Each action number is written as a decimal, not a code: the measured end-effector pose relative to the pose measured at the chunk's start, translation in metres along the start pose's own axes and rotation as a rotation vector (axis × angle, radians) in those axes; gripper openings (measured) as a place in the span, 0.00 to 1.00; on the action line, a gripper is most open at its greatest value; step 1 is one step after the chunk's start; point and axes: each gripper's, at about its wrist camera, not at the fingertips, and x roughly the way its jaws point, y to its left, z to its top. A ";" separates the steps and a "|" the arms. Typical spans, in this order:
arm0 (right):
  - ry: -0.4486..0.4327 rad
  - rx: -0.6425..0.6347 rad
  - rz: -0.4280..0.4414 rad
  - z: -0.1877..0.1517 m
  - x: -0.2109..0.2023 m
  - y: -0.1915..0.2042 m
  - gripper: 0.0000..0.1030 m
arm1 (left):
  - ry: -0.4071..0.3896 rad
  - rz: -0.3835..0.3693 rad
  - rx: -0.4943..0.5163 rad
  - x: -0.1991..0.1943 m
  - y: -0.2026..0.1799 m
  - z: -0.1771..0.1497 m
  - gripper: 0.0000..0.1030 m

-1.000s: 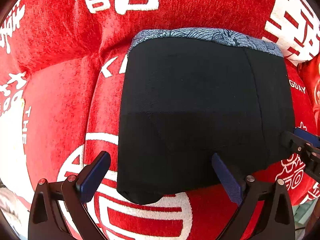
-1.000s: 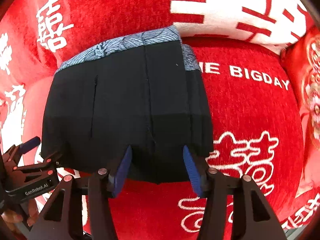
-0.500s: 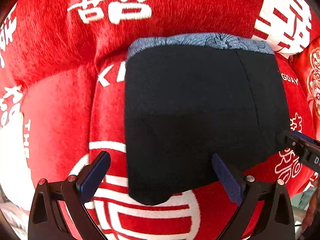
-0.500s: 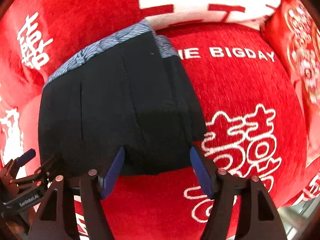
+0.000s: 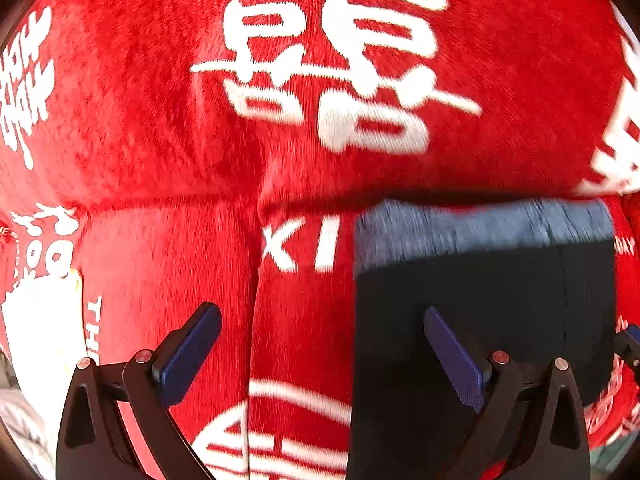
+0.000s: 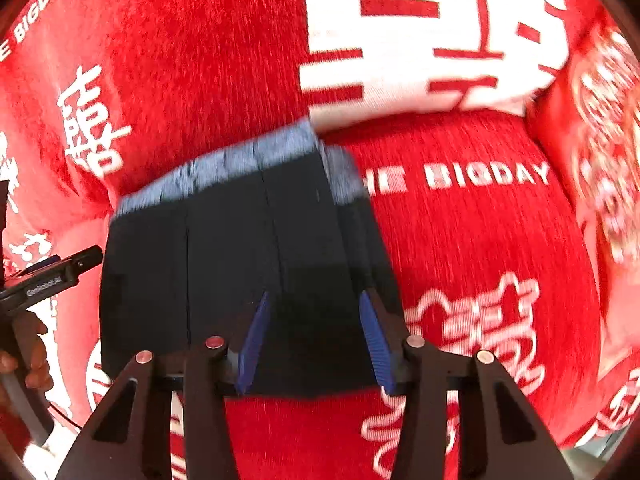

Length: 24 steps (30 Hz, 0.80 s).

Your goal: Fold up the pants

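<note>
The black pants [image 5: 480,312] with a blue-grey patterned waistband [image 5: 480,228] lie folded into a compact block on the red sofa cover. In the right wrist view the pants [image 6: 240,272] fill the lower centre. My left gripper [image 5: 320,344] is open and empty, hovering over the pants' left edge, its right finger over the black cloth. My right gripper [image 6: 312,340] is open and empty, its fingers spread over the pants' near right corner. The left gripper also shows at the left edge of the right wrist view [image 6: 52,276].
The red plush sofa cover [image 5: 160,120] with white characters spreads all round. A seam between two seat cushions [image 5: 254,300] runs left of the pants. A red-and-white cushion [image 6: 432,40] leans behind, and a red patterned cushion [image 6: 600,140] stands at the right.
Both grippers have pulled back and up from the pants. The left view has swung left, so the pants now sit at its lower right. The pants have not moved.
</note>
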 end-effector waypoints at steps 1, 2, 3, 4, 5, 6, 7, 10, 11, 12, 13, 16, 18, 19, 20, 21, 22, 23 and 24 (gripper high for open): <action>0.000 0.002 0.015 0.013 0.005 0.005 0.48 | 0.002 0.007 -0.005 0.004 -0.004 0.003 0.98; 0.000 -0.003 0.031 0.022 0.010 0.006 0.48 | 0.006 0.015 -0.011 0.009 -0.006 0.007 0.98; 0.003 -0.017 0.036 0.028 0.015 0.008 0.48 | 0.018 0.025 -0.018 0.017 -0.008 0.009 0.98; 0.020 -0.049 0.030 0.034 0.023 0.014 0.48 | 0.033 0.036 -0.026 0.022 -0.010 0.009 0.98; 0.044 -0.074 0.014 0.039 0.032 0.019 0.48 | 0.041 0.044 -0.034 0.028 -0.010 0.008 0.99; 0.068 -0.093 0.002 0.041 0.042 0.021 0.48 | 0.040 0.049 -0.044 0.032 -0.009 0.005 0.99; 0.078 -0.103 0.004 0.041 0.050 0.022 0.49 | 0.033 0.044 -0.053 0.032 -0.009 0.003 0.99; 0.059 -0.128 0.014 0.041 0.052 0.025 0.51 | 0.019 0.025 -0.058 0.033 -0.005 -0.001 0.99; 0.055 -0.130 0.018 0.039 0.051 0.025 0.51 | 0.020 0.020 -0.058 0.033 -0.004 -0.001 0.99; 0.052 -0.129 0.023 0.038 0.051 0.024 0.51 | 0.024 0.016 -0.060 0.032 -0.003 -0.001 0.99; 0.053 -0.125 0.029 0.038 0.051 0.023 0.51 | 0.026 0.018 -0.062 0.031 -0.003 -0.001 0.99; 0.064 -0.116 0.035 0.039 0.050 0.022 0.51 | 0.027 0.029 -0.058 0.020 -0.005 -0.004 0.99; 0.068 -0.111 0.035 0.040 0.052 0.021 0.51 | 0.030 0.016 -0.052 0.013 -0.007 -0.008 0.99; 0.070 -0.110 0.034 0.040 0.051 0.021 0.52 | 0.033 0.010 -0.049 0.011 -0.007 -0.009 0.99; 0.071 -0.109 0.034 0.040 0.052 0.021 0.53 | 0.033 0.004 -0.045 0.008 -0.008 -0.011 0.99; 0.073 -0.109 0.034 0.040 0.052 0.021 0.54 | 0.035 -0.003 -0.039 0.006 -0.009 -0.014 0.99; 0.074 -0.111 0.032 0.041 0.052 0.021 0.55 | 0.037 -0.007 -0.034 0.004 -0.010 -0.016 0.99; 0.076 -0.114 0.031 0.040 0.052 0.021 0.55 | 0.039 -0.013 -0.032 0.002 -0.011 -0.018 0.99; 0.076 -0.118 0.030 0.040 0.051 0.022 0.56 | 0.042 -0.018 -0.029 0.002 -0.011 -0.019 0.99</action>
